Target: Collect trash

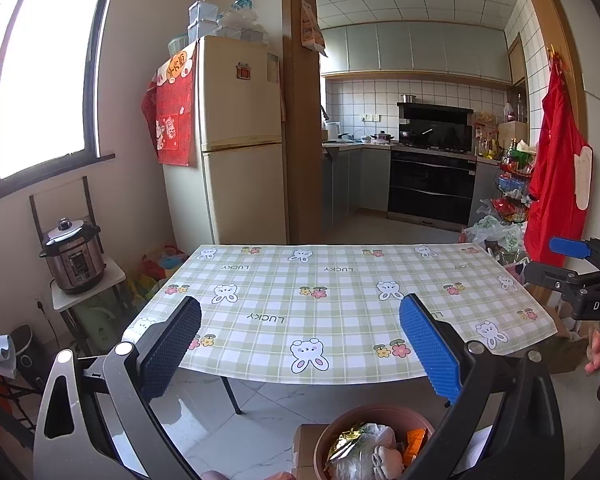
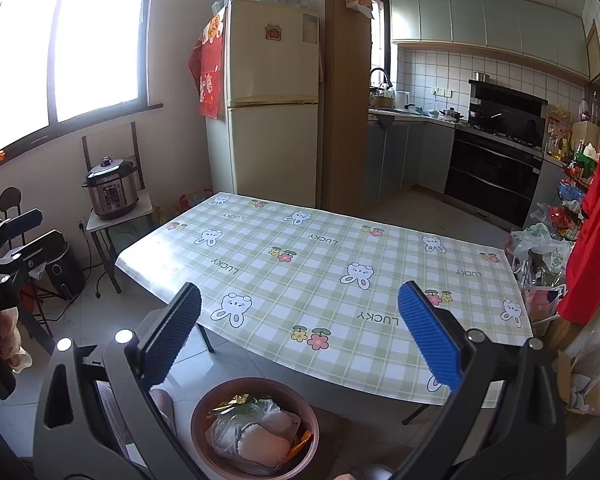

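Your collecting looks finished, or all but: the table (image 1: 340,300) under its green check bunny cloth lies bare in both views, and the trash itself, crumpled plastic bags, a gold foil wrapper and an orange packet, sits heaped in the brown round bin (image 2: 254,428) on the floor just below the near table edge, between your two tools. Starting on your left, the left gripper (image 1: 300,344) is held up level, pointing across the table toward the kitchen, its jaws spread wide with one dark pad and one blue pad well apart and nothing between them. The bin shows low in its view, just beneath and to the right of its centre line. Moving right, the right gripper (image 2: 299,336) hangs in much the same pose, also level and aimed over the cloth, likewise fully spread and holding nothing, with the bin directly below its open fingers. Each tool appears at the edge of the other's view, so you are holding them side by side and apart, neither one touching the table or the bin. If anything is left to pick up, I cannot see it from here; your next move would call for a look around the floor and table edges before you lower either tool.
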Action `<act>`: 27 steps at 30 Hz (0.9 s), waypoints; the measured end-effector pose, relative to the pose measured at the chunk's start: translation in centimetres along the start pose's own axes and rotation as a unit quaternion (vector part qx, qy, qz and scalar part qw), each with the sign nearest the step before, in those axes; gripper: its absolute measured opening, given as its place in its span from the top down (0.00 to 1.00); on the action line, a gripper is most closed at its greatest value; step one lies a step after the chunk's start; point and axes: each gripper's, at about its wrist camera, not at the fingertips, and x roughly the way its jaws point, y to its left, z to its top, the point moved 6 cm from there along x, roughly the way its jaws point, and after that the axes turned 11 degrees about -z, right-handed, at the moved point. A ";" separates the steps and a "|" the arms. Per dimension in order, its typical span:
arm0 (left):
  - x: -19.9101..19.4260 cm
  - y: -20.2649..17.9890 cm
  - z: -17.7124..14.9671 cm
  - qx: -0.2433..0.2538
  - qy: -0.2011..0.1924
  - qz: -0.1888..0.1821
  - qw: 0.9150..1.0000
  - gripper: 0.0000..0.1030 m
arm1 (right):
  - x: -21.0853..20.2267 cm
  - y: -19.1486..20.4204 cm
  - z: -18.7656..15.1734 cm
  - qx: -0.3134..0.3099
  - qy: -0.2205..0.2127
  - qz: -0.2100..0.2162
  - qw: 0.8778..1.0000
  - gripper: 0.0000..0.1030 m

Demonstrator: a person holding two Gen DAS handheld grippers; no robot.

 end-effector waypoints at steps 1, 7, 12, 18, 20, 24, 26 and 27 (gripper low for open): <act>0.0 0.1 0.0 0.000 0.000 0.001 1.000 0.06 | 0.0 0.0 0.0 0.000 0.000 0.000 1.000 0.06; -0.2 0.1 -0.1 0.001 -0.002 0.004 1.000 0.06 | 0.0 0.0 0.1 0.000 0.001 -0.002 1.000 0.06; -0.1 0.1 -0.1 -0.001 -0.002 0.006 1.000 0.06 | 0.0 -0.1 0.1 -0.001 0.000 -0.002 1.000 0.06; -0.3 0.2 -0.1 0.000 -0.005 0.007 1.000 0.06 | 0.0 -0.1 0.1 -0.001 0.000 -0.003 1.000 0.06; -0.4 0.3 -0.2 -0.001 -0.005 0.008 1.000 0.06 | 0.0 -0.1 0.1 -0.001 0.000 -0.002 1.000 0.06; -0.5 0.7 -0.2 -0.005 -0.004 0.011 1.000 0.06 | 0.0 -0.1 0.1 -0.001 0.000 -0.003 1.000 0.06; -0.5 0.9 -0.1 -0.006 -0.005 0.012 1.000 0.06 | 0.0 -0.2 0.0 -0.001 0.000 -0.003 1.000 0.06; -0.6 1.0 -0.1 -0.006 -0.006 0.013 1.000 0.06 | 0.0 -0.2 0.0 -0.001 0.000 -0.003 1.000 0.06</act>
